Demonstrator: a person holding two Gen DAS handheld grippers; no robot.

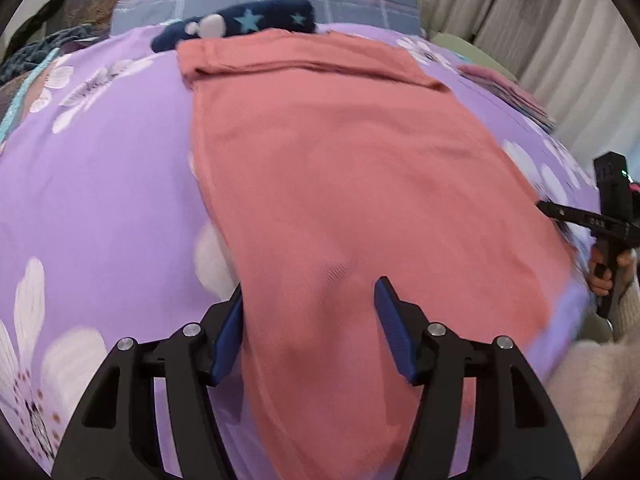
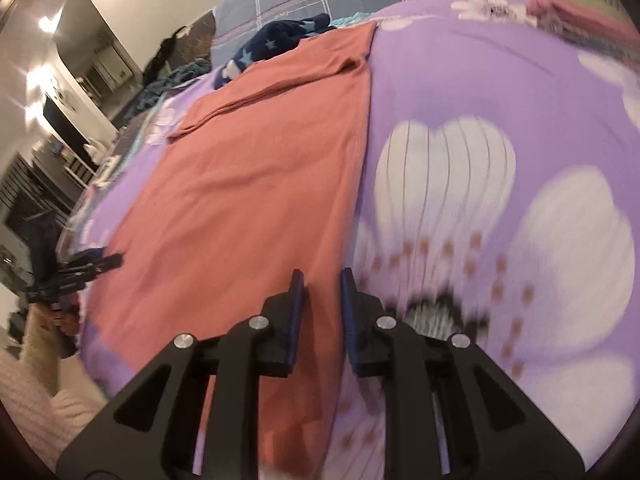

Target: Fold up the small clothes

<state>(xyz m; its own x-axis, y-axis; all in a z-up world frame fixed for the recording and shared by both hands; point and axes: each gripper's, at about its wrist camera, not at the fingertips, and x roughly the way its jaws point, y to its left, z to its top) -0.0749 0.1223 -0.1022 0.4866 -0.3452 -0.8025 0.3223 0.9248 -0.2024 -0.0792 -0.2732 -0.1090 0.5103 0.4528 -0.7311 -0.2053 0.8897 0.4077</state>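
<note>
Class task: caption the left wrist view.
Open left gripper over a pink garment spread on a purple floral bedsheet.

The left claw [image 1: 310, 300] points steeply downward, its jaws spread apart with nothing pinched. The right claw [image 2: 322, 292] also tilts downward, jaws narrowly parted, gripping nothing.

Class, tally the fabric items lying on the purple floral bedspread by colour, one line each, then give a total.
Salmon-pink garment: 1
Navy star-patterned item: 1
Pink folded stack, item count unclear: 1
Dark teal bundle, at the edge: 1
Total: 4
</note>
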